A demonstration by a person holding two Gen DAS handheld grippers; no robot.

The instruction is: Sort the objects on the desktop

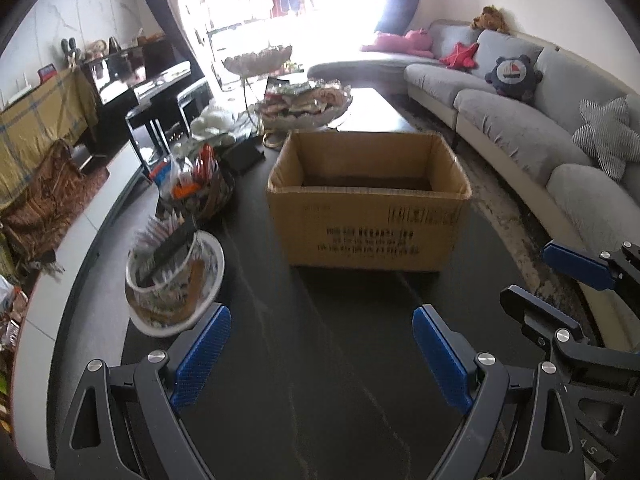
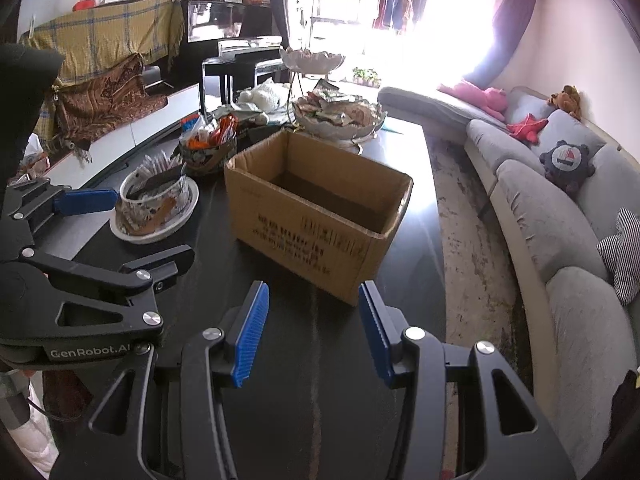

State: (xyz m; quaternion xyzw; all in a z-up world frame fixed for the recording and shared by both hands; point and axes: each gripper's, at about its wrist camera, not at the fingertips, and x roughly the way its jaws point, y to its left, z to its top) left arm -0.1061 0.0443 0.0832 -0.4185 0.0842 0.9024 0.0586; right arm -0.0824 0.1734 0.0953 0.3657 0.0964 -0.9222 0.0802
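The left gripper (image 1: 322, 354) hangs with its blue-padded fingers (image 1: 202, 354) spread wide, nothing between them and nothing touched; only the dark table (image 1: 320, 400) lies below. The right gripper (image 2: 314, 330) is likewise spread, a little narrower, and empty, its fingers (image 2: 252, 332) above the same dark top, just short of the near corner of the cardboard box (image 2: 316, 216).

The box stands upright and open-topped in the middle of the table, its long axis running across the left wrist view, with its printed side facing that camera. In the right wrist view it sits turned, one corner pointing toward the gripper. Its inside looks bare as far as the walls allow.

Left of the box stands a clear bowl of sachets on a white plate (image 1: 176, 276), with a patterned bowl of small packets (image 1: 200, 184) behind it, and farther back a tiered glass dish of snacks (image 1: 304, 104).

Both grippers are held low and level, pointing forward along the table toward the box, side by side and close; each shows at the edge of the other's view. A grey sofa (image 1: 520, 120) lies to the right
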